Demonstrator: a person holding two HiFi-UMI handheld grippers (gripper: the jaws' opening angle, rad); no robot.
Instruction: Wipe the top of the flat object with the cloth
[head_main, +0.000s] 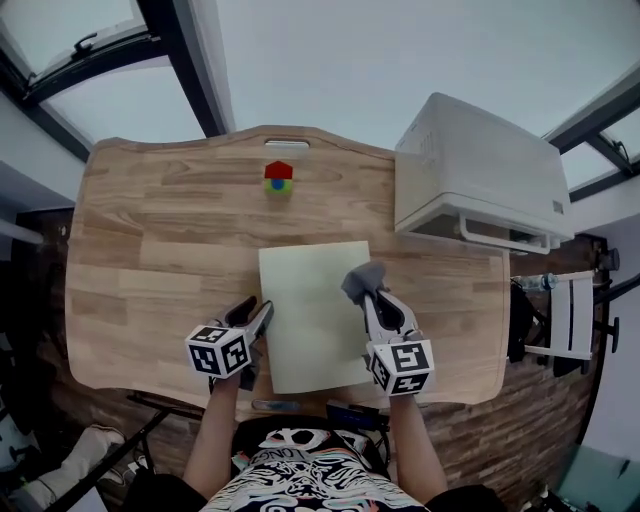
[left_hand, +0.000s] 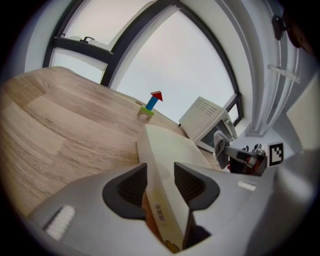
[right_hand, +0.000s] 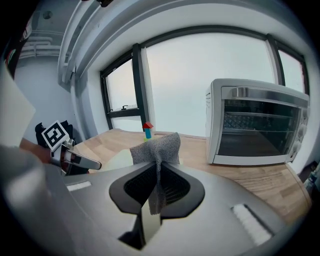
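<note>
A pale yellow-green flat object (head_main: 315, 310) lies on the wooden table (head_main: 150, 250) in front of me. My left gripper (head_main: 262, 312) is shut on its left edge; in the left gripper view its pads press both faces of the flat object (left_hand: 170, 150). My right gripper (head_main: 368, 290) is shut on a grey cloth (head_main: 362, 278) over the object's upper right part. In the right gripper view the cloth (right_hand: 157, 147) bunches up above the jaws and a strip hangs between them. Whether the cloth touches the surface I cannot tell.
A white toaster oven (head_main: 480, 175) stands at the table's back right. A small stack of coloured toy blocks (head_main: 278, 178) sits at the far middle edge. Off the right edge are a white rack (head_main: 570, 315) and a bottle (head_main: 535, 282).
</note>
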